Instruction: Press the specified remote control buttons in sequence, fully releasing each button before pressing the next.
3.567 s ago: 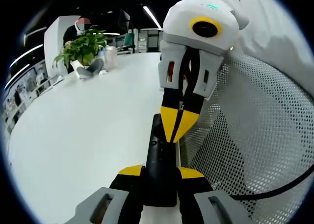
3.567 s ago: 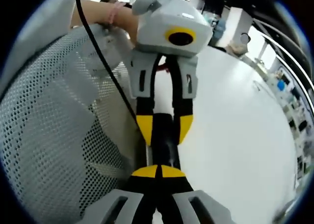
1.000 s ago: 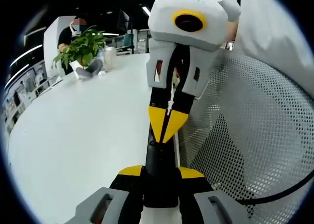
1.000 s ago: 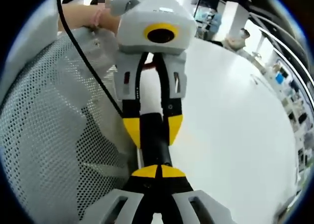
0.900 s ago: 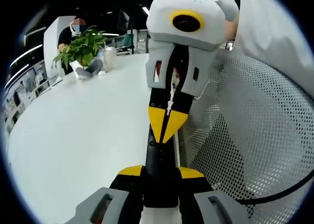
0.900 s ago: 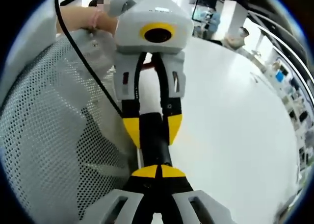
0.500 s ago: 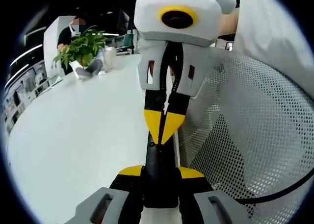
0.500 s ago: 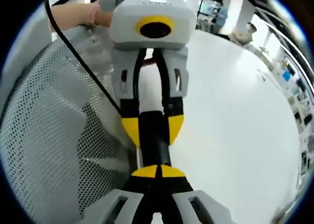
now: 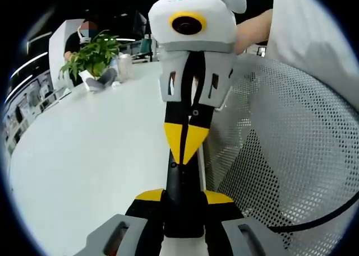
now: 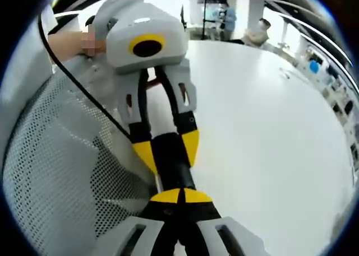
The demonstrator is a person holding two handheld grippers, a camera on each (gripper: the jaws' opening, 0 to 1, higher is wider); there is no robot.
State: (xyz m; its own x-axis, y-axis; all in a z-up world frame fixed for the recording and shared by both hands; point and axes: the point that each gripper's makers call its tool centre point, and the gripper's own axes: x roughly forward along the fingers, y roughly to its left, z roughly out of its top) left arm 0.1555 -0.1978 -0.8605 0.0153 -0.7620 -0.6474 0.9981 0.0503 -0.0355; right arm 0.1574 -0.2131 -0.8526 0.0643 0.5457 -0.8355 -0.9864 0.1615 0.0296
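A black remote control lies lengthwise between the yellow-tipped jaws of my left gripper, which is shut on its near end. My right gripper comes down from above with its two yellow tips pressed together into a point, and that point rests on the remote's top face toward the far end. In the right gripper view, my right gripper stands shut over the remote, whose far part sits between the jaws of the left gripper. The buttons are hidden.
The white table spreads to the left, with a potted plant and a seated person at its far end. A white perforated mesh panel stands close on the right, crossed by a black cable. A hand holds the left gripper.
The right gripper has drifted left and tilted while its closed tips stay at the remote's far end. The right gripper view has rolled. The left gripper still clamps the remote.
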